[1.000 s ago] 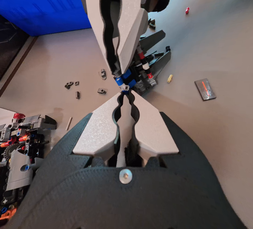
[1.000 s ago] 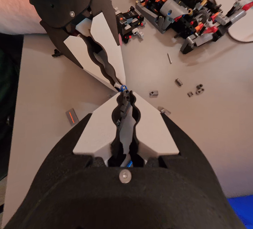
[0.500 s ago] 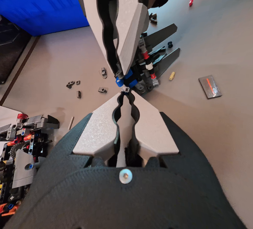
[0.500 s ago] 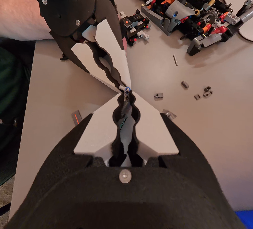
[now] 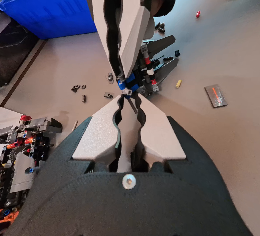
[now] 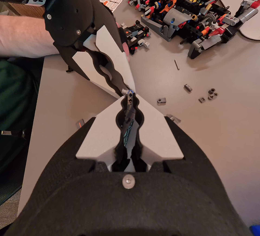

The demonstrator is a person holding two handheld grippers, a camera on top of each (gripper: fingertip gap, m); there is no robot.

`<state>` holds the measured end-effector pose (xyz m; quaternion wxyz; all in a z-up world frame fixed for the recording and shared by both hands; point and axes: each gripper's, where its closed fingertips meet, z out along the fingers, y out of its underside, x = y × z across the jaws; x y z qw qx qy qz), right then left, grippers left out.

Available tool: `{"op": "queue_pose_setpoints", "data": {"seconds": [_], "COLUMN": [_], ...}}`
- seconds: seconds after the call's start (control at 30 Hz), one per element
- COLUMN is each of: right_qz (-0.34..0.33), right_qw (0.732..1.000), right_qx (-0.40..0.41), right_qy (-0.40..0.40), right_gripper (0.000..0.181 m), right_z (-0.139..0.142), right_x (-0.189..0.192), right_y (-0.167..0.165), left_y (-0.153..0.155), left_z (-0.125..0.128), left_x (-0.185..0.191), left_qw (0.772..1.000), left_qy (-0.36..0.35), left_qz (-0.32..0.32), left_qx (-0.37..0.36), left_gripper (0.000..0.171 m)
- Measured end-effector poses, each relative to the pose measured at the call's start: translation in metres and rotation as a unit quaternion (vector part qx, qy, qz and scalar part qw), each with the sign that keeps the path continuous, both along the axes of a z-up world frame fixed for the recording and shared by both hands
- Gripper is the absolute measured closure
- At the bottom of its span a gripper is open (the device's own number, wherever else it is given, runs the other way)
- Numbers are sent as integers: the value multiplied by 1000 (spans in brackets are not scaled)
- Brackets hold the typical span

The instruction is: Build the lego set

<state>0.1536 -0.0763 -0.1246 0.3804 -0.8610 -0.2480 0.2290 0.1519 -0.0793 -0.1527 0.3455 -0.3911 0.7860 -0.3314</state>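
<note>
Here both grippers meet tip to tip above the table [image 5: 211,137]: the right gripper [image 6: 130,95] fingers clench a dark sub-assembly [image 6: 130,111], and the left gripper [image 5: 129,96] fingers pinch a thin axle [image 5: 133,104]. Best to keep the axle in line with the blue connector [image 5: 121,84] and push straight, without twisting.

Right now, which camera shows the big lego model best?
The right wrist view: the big model lies nearly whole at upper right, its grey, orange and red parts clear. The left wrist view catches only one end of it at the left edge, partly behind the left gripper's body.
</note>
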Motion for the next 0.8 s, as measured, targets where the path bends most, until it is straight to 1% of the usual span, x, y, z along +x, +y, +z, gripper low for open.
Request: {"op": "queue_pose_setpoints", "data": {"seconds": [0.1, 0.27, 0.4, 0.6, 0.8], "right_qz": [4, 2, 0, 1, 0], "right_qw": [1000, 1000, 1000, 1000, 1000], "right_qx": [4, 13, 15, 15, 15], "right_qy": [-3, 6, 0, -4, 0], "right_gripper": [176, 176, 177, 177, 177], "right_z": [0, 6, 5, 4, 4], "right_x": [-3, -3, -3, -5, -7], "right_y": [1, 1, 2, 2, 4], "left_y": [0, 1, 3, 4, 4], "left_z": [3, 10, 8, 5, 3], "left_x": [2, 2, 3, 3, 3], "left_qw": [1000, 1000, 999, 998, 997], "left_qy": [-6, -21, -26, -25, -24], "left_qz": [4, 7, 12, 16, 15], "left_qx": [-10, -22, 22, 57, 75], "left_gripper": [157, 162, 163, 163, 163]}}
